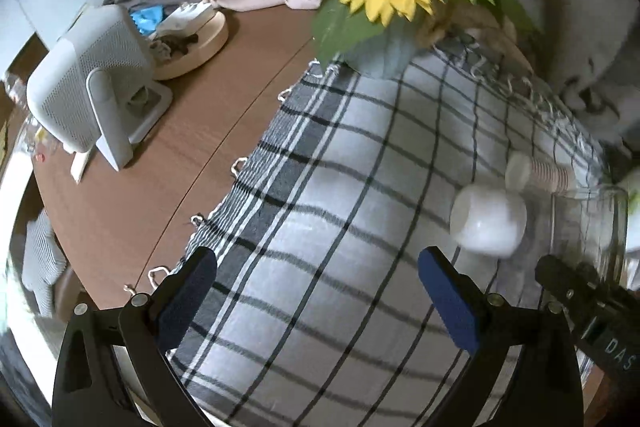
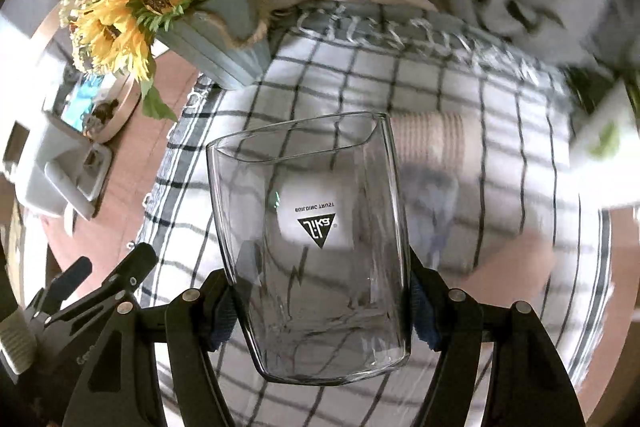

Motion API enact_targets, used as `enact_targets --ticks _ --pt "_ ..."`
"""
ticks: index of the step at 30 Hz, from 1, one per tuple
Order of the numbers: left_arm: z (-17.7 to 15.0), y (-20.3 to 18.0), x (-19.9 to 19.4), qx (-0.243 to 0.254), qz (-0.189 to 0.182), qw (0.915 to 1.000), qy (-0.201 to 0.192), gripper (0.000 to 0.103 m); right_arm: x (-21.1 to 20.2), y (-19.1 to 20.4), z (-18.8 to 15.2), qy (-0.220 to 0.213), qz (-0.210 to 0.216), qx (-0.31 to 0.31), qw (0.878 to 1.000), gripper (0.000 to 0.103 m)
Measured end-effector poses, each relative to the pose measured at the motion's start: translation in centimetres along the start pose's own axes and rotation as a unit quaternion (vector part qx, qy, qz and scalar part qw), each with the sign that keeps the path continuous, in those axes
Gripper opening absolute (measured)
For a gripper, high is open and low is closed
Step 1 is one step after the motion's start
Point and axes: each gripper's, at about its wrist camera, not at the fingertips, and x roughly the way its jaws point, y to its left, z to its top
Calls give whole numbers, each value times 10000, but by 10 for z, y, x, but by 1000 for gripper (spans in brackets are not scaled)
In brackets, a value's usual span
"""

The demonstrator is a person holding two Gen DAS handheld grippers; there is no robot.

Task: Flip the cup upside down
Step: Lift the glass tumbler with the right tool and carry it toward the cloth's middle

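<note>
Glass cup (image 2: 316,247), one, sits clamped in the right tongs (image 2: 320,311) above the checked cloth (image 2: 500,131). Left tongs (image 1: 320,295) hang spread wide, gripping nothing, over open cloth; two white cups (image 1: 488,223) lie near the desk (image 1: 168,179) edge.

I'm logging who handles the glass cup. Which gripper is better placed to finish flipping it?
Right: the right gripper already clamps the glass cup, while the left gripper is open over the checked cloth.
</note>
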Motion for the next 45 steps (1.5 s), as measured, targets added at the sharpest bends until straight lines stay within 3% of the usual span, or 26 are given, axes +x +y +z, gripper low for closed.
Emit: enact_targets --ticks 11,19,33,45 --pt "-49 12 12 671 9 9973 313 103 21 -7 -87 334 34 1010 9943 70" --pt "-74 22 26 967 183 9937 532 103 42 -5 -121 409 82 1374 9896 70" --pt "-97 29 36 1189 309 9901 686 103 73 -1 -153 606 -23 1685 9838 70" --pt "-95 28 40 1208 310 9896 723 103 81 10 -147 678 -220 1479 9864 71"
